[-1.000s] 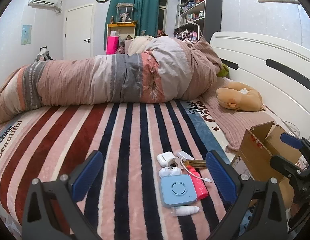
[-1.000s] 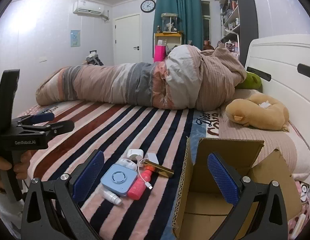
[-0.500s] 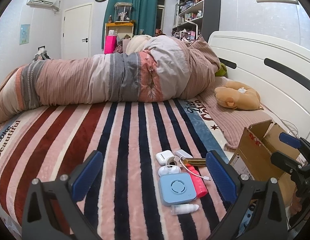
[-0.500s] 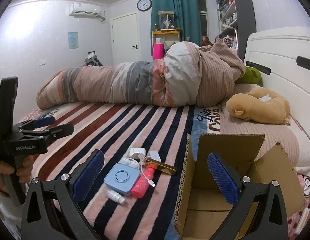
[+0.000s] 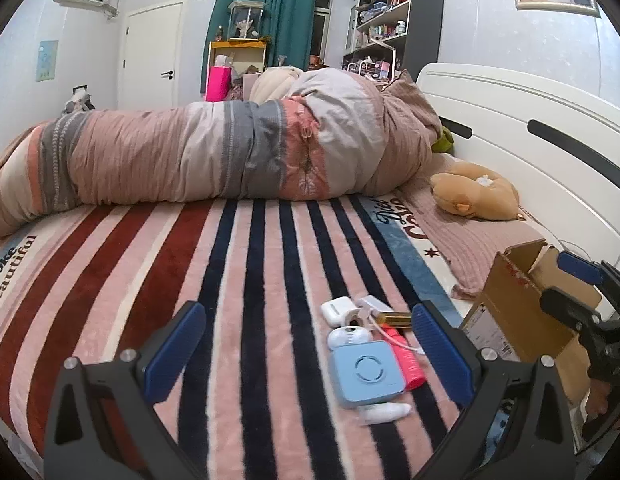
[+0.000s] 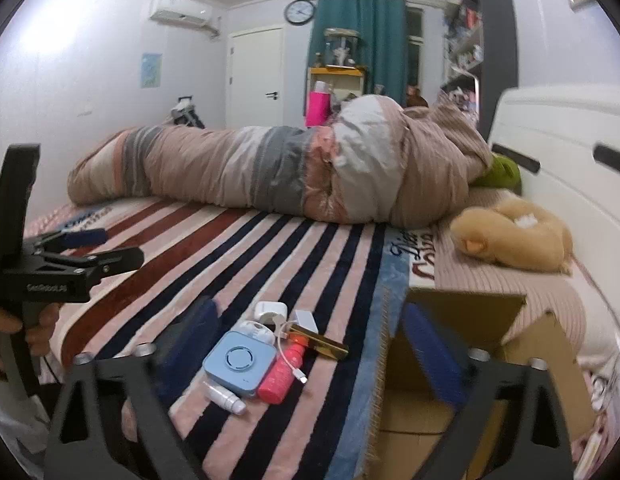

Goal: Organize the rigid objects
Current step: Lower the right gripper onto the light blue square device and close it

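A cluster of small objects lies on the striped blanket: a light blue square device (image 5: pixel 365 372) (image 6: pixel 240 362), a pink bottle (image 5: pixel 407 360) (image 6: pixel 282 372), a small white bottle (image 5: pixel 383 414) (image 6: pixel 226 394), a gold bar (image 5: pixel 395 319) (image 6: pixel 323 344), a white earbud case (image 5: pixel 337 309) (image 6: pixel 272 312), a white charger with cable (image 6: pixel 304 318). An open cardboard box (image 5: pixel 521 316) (image 6: pixel 469 360) stands to their right. My left gripper (image 5: pixel 310 348) is open and empty just before the cluster. My right gripper (image 6: pixel 310 356) is open and empty, between cluster and box.
A rolled quilt (image 5: pixel 214 156) lies across the bed behind. A tan plush toy (image 5: pixel 473 194) rests near the white headboard (image 5: pixel 529 148). The striped blanket (image 5: pixel 150 264) stretches to the left. Shelves and a door stand at the far wall.
Both grippers have moved lower and closer to the objects. The right wrist view has shifted left and is blurred by motion. Nothing on the bed has moved.
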